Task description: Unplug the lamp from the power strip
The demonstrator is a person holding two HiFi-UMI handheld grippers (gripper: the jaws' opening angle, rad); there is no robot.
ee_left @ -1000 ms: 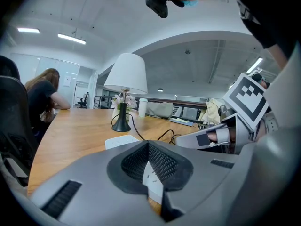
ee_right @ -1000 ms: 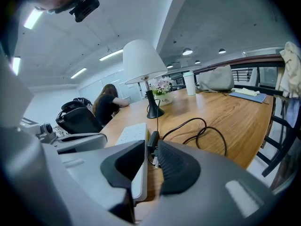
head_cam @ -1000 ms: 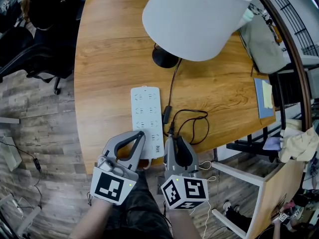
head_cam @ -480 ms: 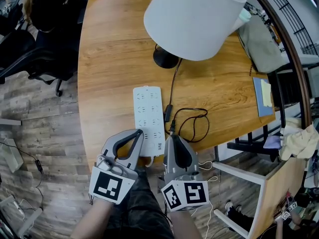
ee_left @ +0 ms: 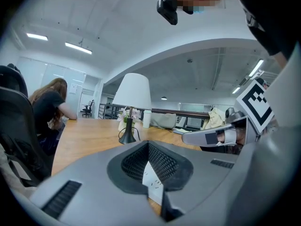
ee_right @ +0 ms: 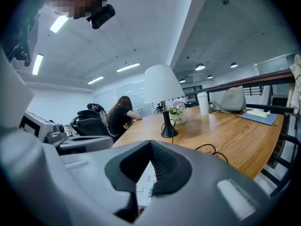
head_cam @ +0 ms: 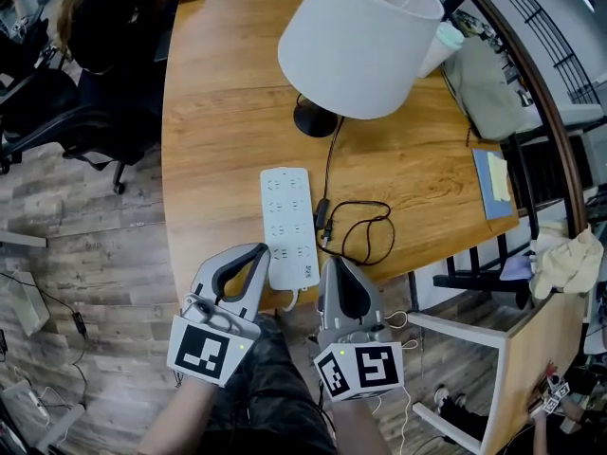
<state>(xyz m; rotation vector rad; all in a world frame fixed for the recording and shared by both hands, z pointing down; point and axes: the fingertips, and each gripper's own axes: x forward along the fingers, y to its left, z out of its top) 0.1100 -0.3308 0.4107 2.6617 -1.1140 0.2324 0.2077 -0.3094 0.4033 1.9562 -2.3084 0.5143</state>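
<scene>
Hovering at the counter's (head_cam: 218, 140) edge, left hand-held gripper (head_cam: 258, 254) and right hand-held gripper (head_cam: 332, 264) have jaws pressed together, empty. The lamp (head_cam: 360, 36) stands beyond the power strip (head_cam: 288, 224), its plug (head_cam: 322, 214) apparently just beside it.

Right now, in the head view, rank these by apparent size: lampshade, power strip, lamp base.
1. lampshade: largest, though it also stands nearest the camera.
2. power strip.
3. lamp base: smallest, partly hidden under the shade.

Left gripper (head_cam: 254, 251), right gripper (head_cam: 332, 263): grey moulded shells, black ribbed pads (ee_left: 164, 163), black-on-white marker cubes (head_cam: 204, 351); dark trousers (head_cam: 268, 398).
</scene>
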